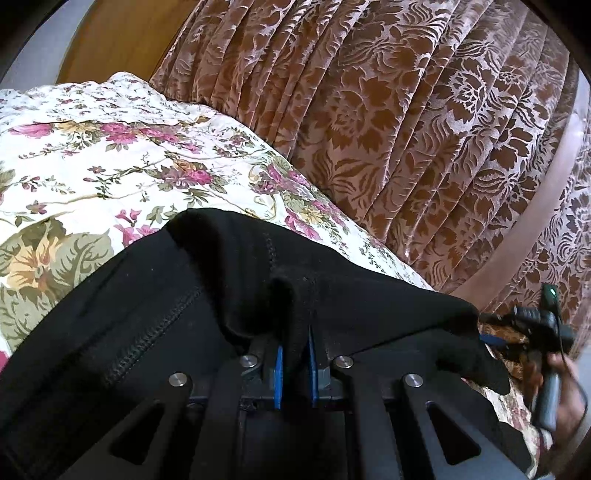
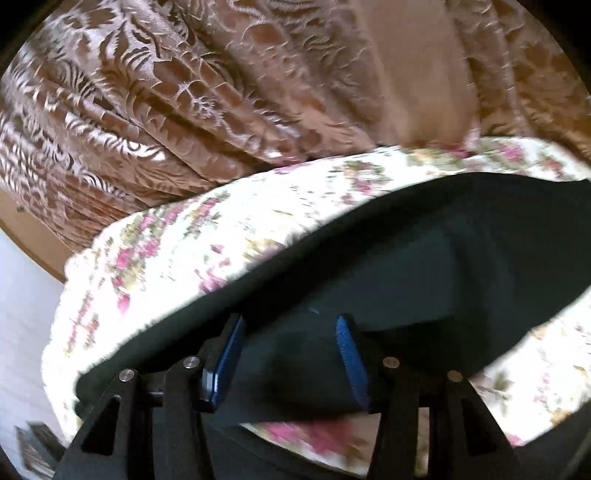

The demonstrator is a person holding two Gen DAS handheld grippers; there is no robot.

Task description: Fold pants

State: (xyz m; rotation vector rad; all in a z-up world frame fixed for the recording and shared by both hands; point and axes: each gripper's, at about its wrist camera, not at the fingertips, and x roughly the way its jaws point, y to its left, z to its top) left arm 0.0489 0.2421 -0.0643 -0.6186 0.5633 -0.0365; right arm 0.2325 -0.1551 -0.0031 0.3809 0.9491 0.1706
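Black pants [image 1: 166,295] lie across a floral bedspread [image 1: 110,155]. In the left wrist view my left gripper [image 1: 295,354] is shut on a raised fold of the black fabric, pinched between its blue pads. At that view's right edge a hand holds my right gripper [image 1: 493,330] beside the pants' corner. The right wrist view is blurred by motion. There the right gripper [image 2: 290,354] hangs above the pants [image 2: 443,251] with its blue pads [image 2: 351,354] wide apart and pressing on nothing. The cloth lies flat beneath them.
A brown patterned curtain [image 1: 406,110] hangs close behind the bed, also as the curtain [image 2: 147,92] in the right view. A wooden panel [image 1: 122,33] stands at the far left. The bedspread [image 2: 159,258] drops off at its left edge toward a white wall [image 2: 22,295].
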